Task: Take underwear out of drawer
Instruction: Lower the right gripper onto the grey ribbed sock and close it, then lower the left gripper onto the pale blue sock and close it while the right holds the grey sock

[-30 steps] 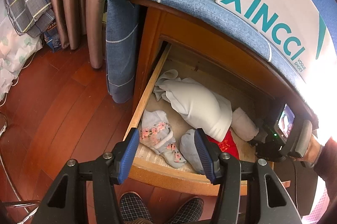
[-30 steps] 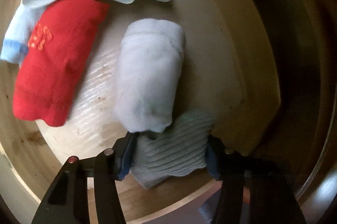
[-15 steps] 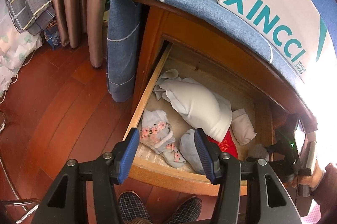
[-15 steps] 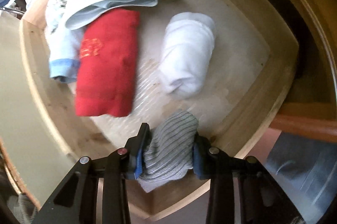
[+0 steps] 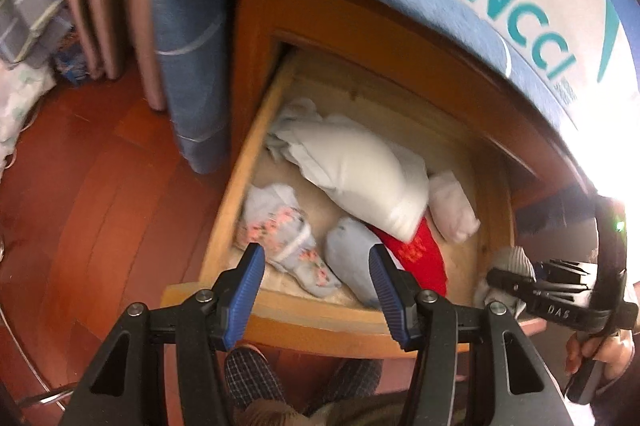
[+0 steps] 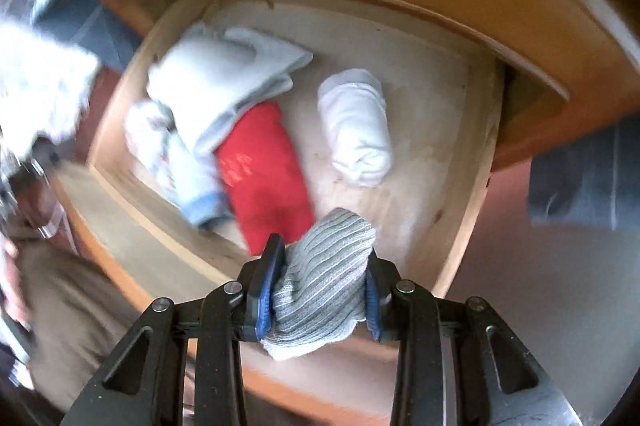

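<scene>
Drawer: pulled open from wooden cabinet; clothes inside.
Left gripper: jaws spread, empty, above drawer's front edge.
Right gripper: jaws pinching grey ribbed underwear, over drawer's front right corner.
Underwear axis: long axis points forward, away from the jaws, tilted slightly right.

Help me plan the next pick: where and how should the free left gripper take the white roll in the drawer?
Grip the white roll across its middle, from above. It lies flat, apart from the red cloth, with bare drawer floor flanking both long sides for the left gripper's open fingers.
</scene>
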Tool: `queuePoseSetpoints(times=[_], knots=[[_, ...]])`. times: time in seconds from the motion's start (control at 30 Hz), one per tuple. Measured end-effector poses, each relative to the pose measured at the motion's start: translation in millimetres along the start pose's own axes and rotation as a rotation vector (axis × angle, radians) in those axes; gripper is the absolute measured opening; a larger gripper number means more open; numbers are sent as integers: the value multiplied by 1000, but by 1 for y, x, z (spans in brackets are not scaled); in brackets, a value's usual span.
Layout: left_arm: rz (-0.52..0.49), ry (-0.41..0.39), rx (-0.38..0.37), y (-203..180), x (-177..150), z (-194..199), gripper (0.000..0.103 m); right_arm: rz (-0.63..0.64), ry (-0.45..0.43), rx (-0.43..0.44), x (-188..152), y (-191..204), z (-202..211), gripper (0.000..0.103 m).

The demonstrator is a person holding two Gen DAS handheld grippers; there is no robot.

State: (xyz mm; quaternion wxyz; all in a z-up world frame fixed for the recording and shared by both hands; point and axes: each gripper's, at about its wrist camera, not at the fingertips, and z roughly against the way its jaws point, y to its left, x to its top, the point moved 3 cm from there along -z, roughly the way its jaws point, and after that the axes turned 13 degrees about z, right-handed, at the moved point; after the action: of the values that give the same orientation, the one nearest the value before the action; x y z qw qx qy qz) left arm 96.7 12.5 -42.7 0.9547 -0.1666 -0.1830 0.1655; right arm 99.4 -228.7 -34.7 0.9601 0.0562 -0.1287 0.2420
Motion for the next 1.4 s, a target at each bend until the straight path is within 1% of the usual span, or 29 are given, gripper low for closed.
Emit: queuePoseSetpoints(times=[0.07, 0.13, 0.17, 0.23, 0.33, 0.4, 0.47, 0.63, 0.77, 0.83, 0.9, 1.03, 1.1, 1.23, 1.3, 1.33, 1.4], knots=[[-28, 37, -10, -8, 3, -4, 56, -54, -25, 12, 6, 8, 0, 33], [-43, 72, -14, -17, 6, -9, 56, -112, -51, 2, 0, 5, 7, 33], [-48, 92, -20, -22, 7, -12, 56, -135, -64, -10, -3, 1, 2, 33], [-50, 138, -10, -29, 9, -21, 56, -182, -88, -39, -9, 0, 6, 33], [-37, 215, 29, -36, 10, -42, 56, -250, -125, -65, -19, -6, 14, 33], [-12, 256, 33, -39, 7, -52, 55, -289, -154, -60, -26, -13, 10, 32], [1, 281, 45, -43, 4, -62, 56, -321, -177, -49, -29, -16, 9, 32], [32, 338, 79, -53, 0, -85, 56, -361, -196, -23, -34, -20, 7, 32], [103, 400, 110, -50, -3, -105, 56, -327, -200, -51, -30, -12, 6, 32], [106, 417, 127, -51, -3, -115, 56, -307, -198, -59, -28, -9, 7, 32], [111, 432, 162, -49, -6, -124, 56, -300, -197, -62, -27, -8, 6, 33], [158, 469, 183, -46, -7, -141, 56, -308, -195, -48, -28, -10, 5, 33], [163, 461, 199, -47, -6, -145, 56, -318, -193, -36, -29, -12, 3, 33], [141, 447, 224, -54, -2, -153, 56, -343, -186, -6, -31, -16, -1, 33], [143, 454, 230, -54, -1, -157, 55, -343, -185, -12, -31, -15, -1, 33], [135, 455, 225, -54, -1, -157, 55, -332, -182, -22, -31, -14, -1, 33], [116, 453, 225, -56, -1, -157, 49, -319, -177, -35, -30, -11, -1, 34]])
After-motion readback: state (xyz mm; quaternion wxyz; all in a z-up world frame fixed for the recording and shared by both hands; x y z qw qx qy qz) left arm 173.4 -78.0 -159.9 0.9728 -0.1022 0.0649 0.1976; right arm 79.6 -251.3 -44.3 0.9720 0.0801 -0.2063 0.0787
